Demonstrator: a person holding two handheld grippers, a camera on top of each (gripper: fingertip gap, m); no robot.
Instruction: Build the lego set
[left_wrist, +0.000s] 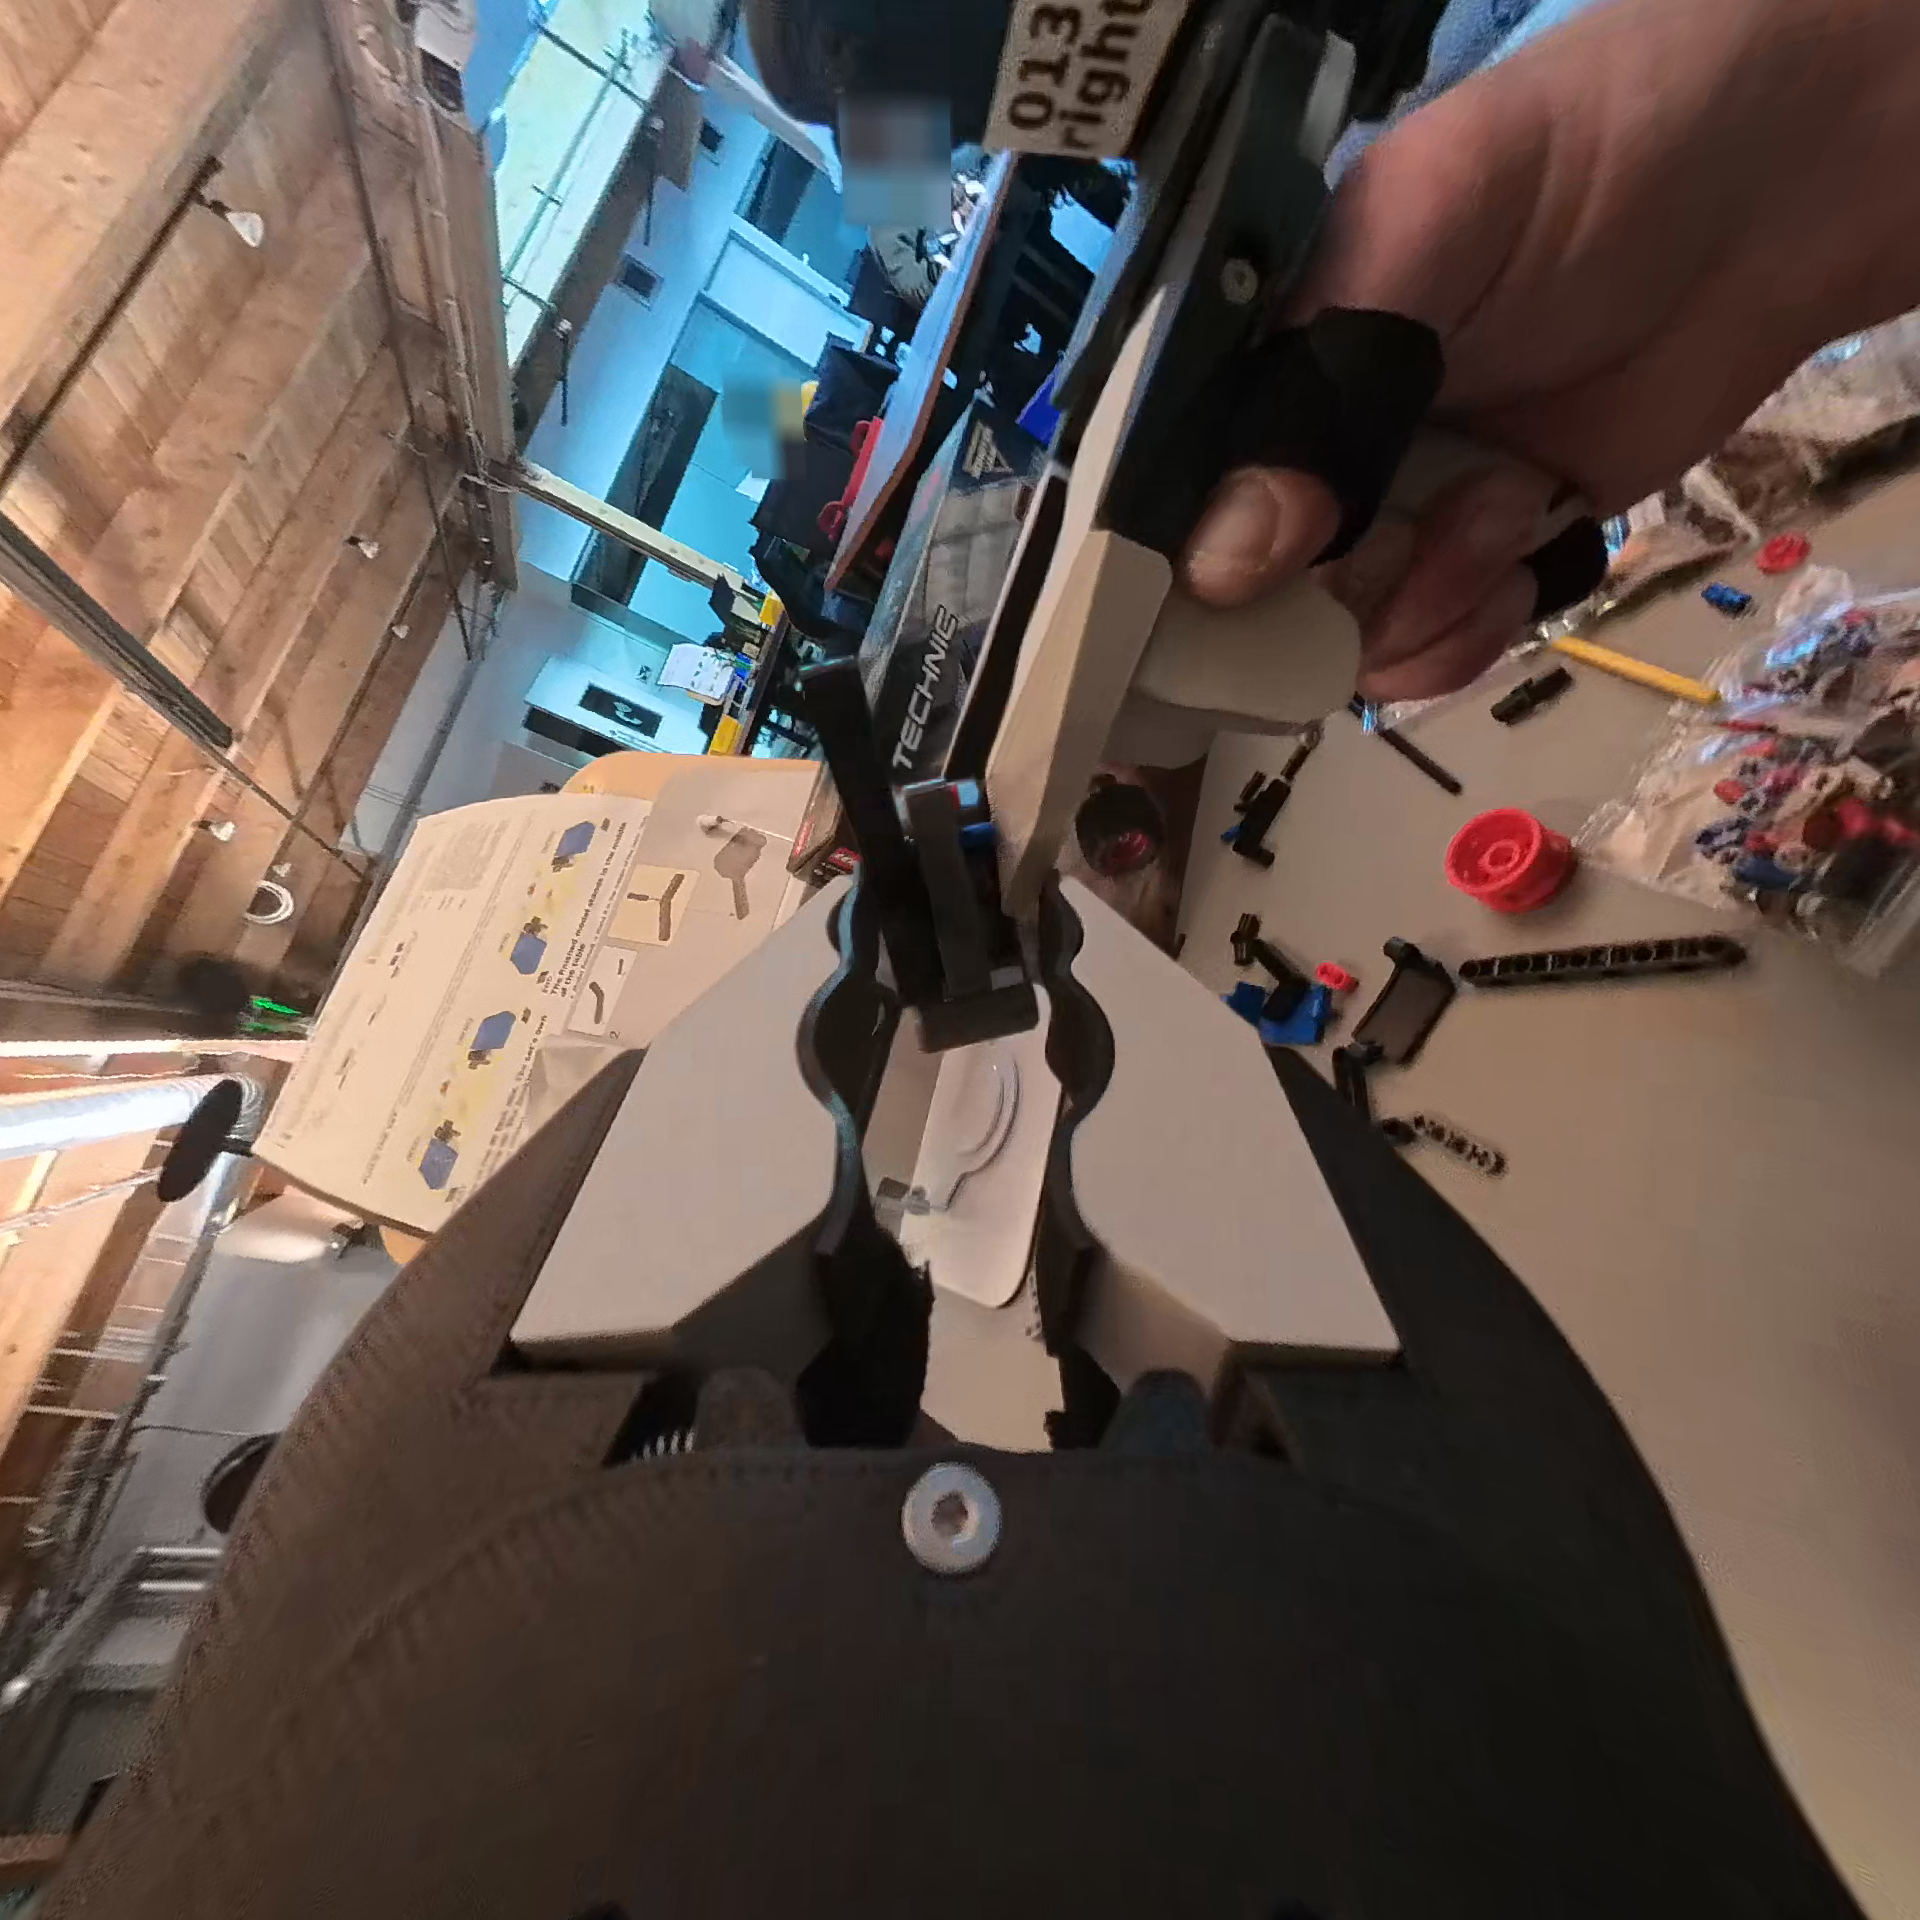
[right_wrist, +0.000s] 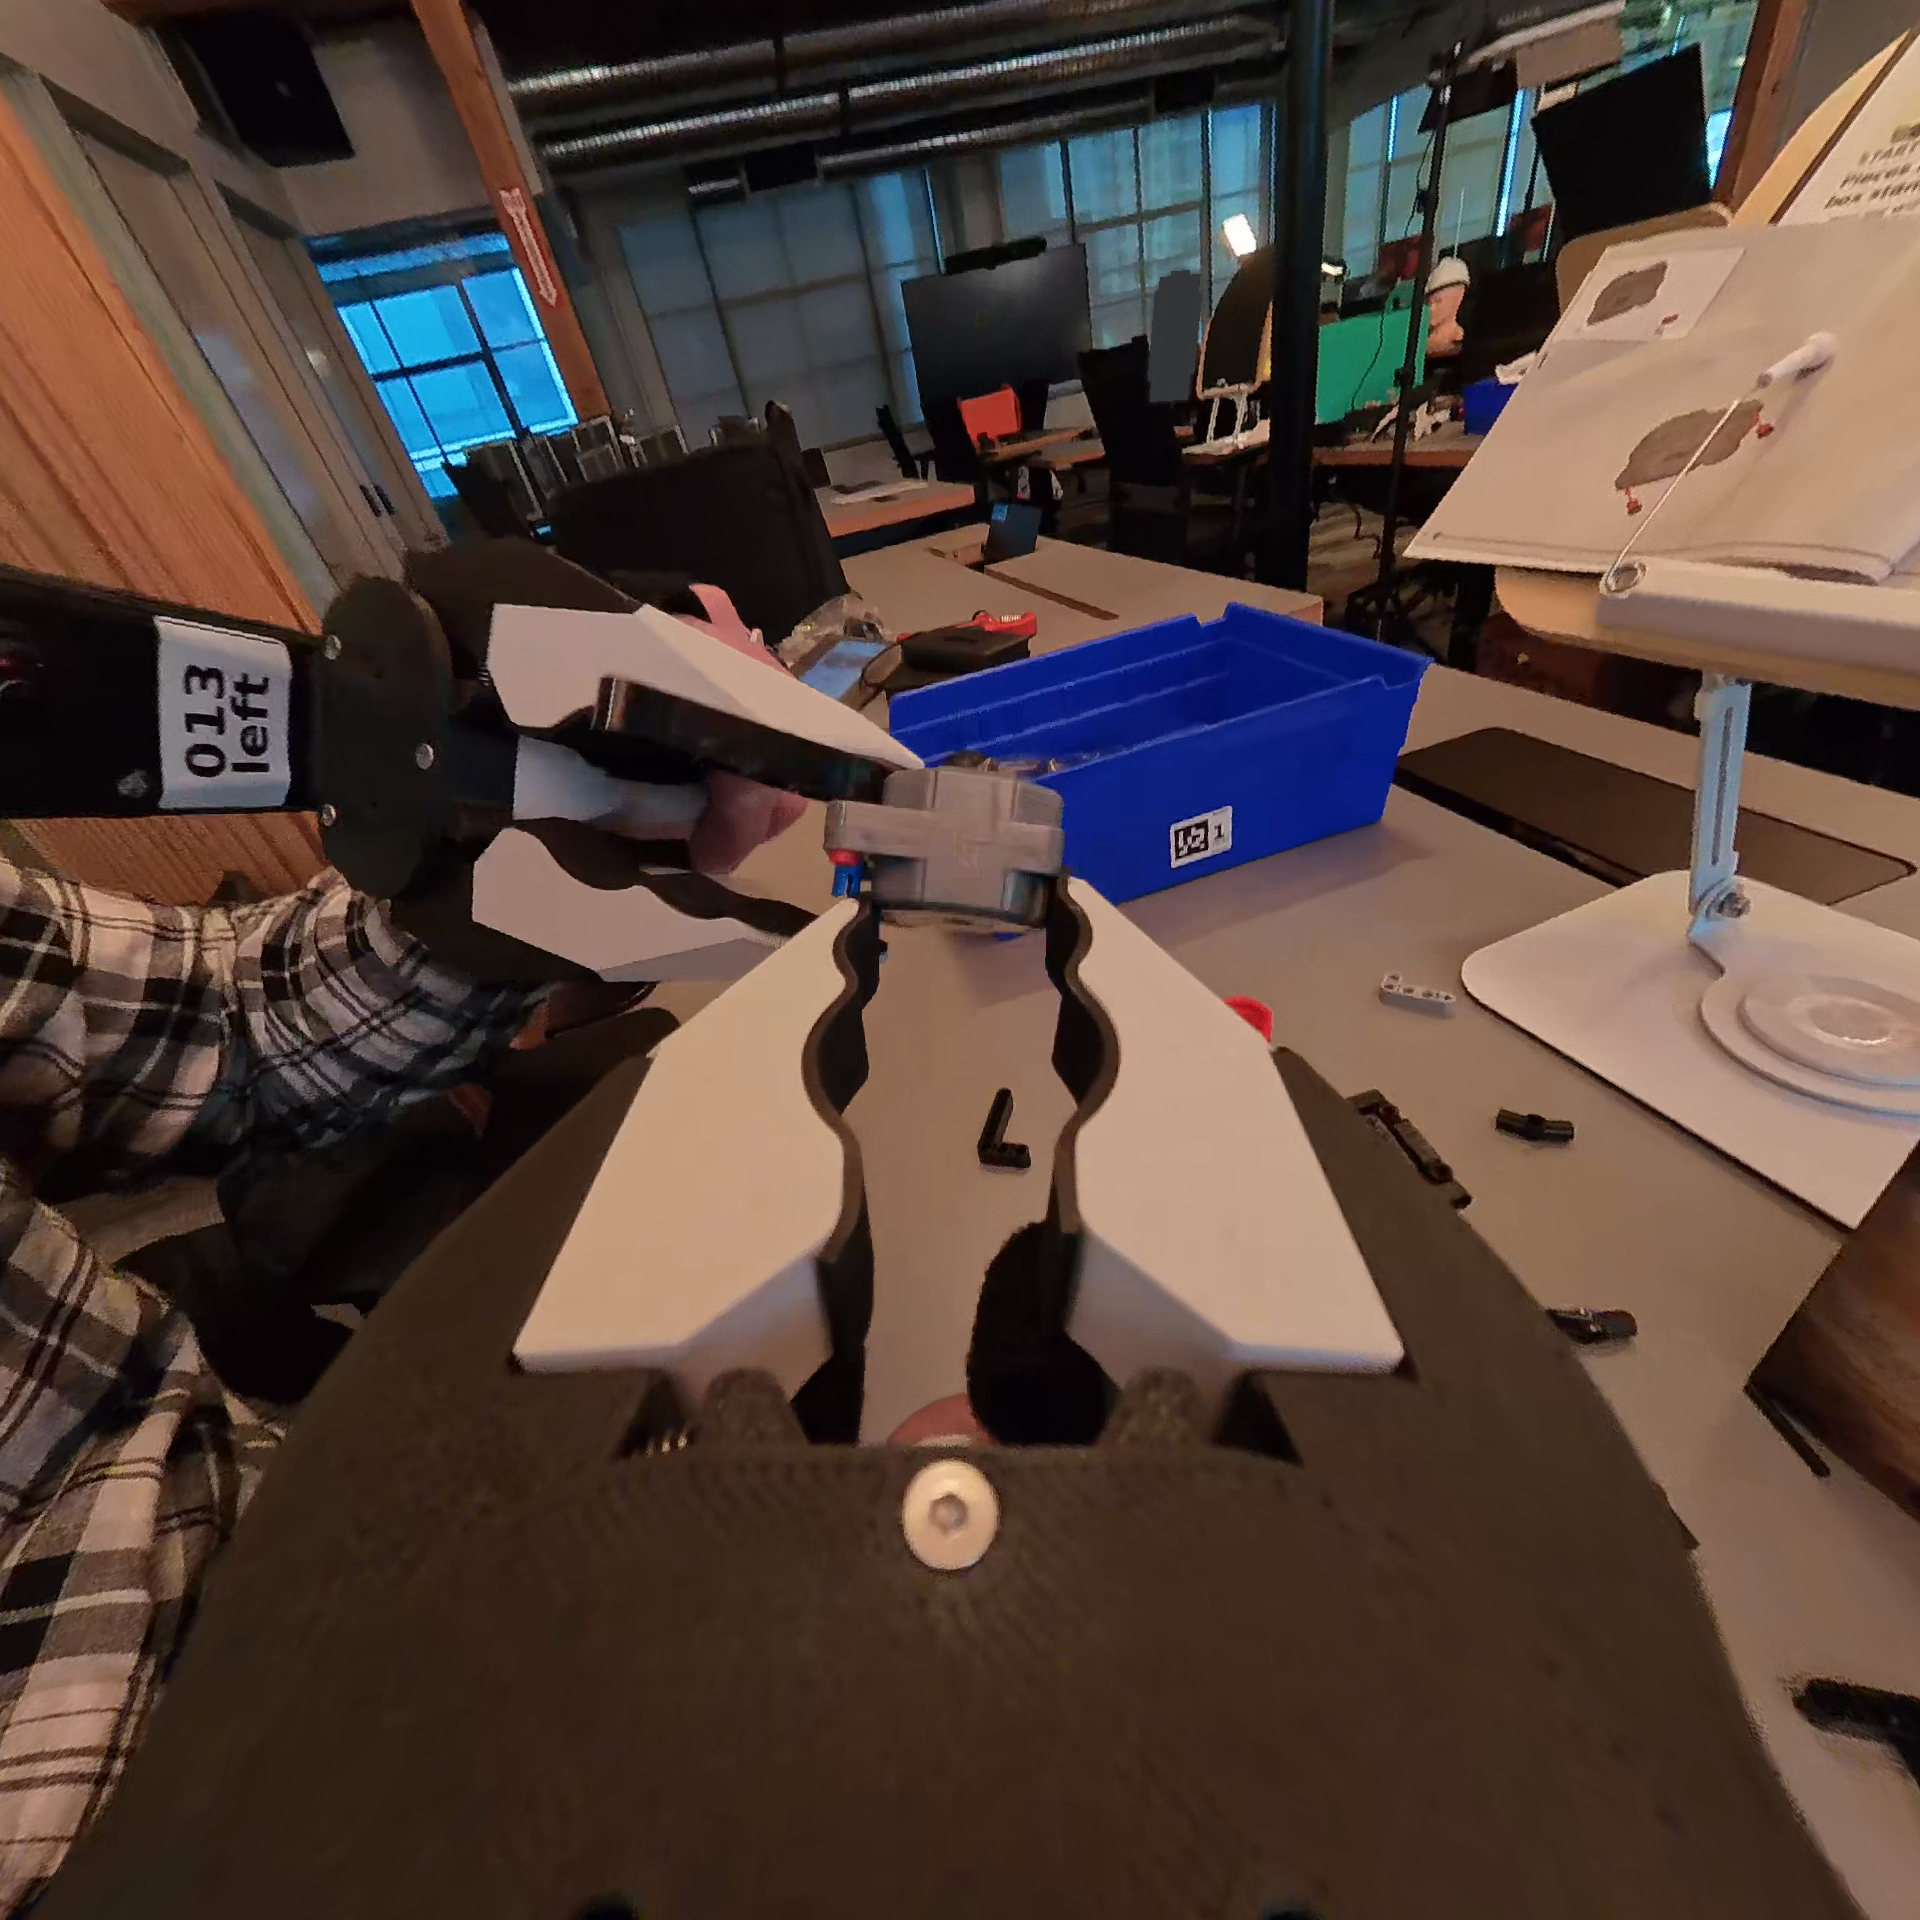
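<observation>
Lego sub-assembly (right_wrist: 951, 847), a grey block with a blue pin sticking out its left side, sits up in the air between both grippers, above the grey table (right_wrist: 1299, 1039) and just in front of the blue bin (right_wrist: 1164, 727). Right gripper (right_wrist: 961, 914) has its jaws clamped on the grey block at the very tips. Left gripper (left_wrist: 951, 977) is pinching a black beam (left_wrist: 956, 935) that seems joined to the same build. Honestly the risk here is that tip-only grip: push the parts together off-axis and I'd guess the block twists out and drops among the loose pieces, like that red wheel (left_wrist: 1507, 860).
</observation>
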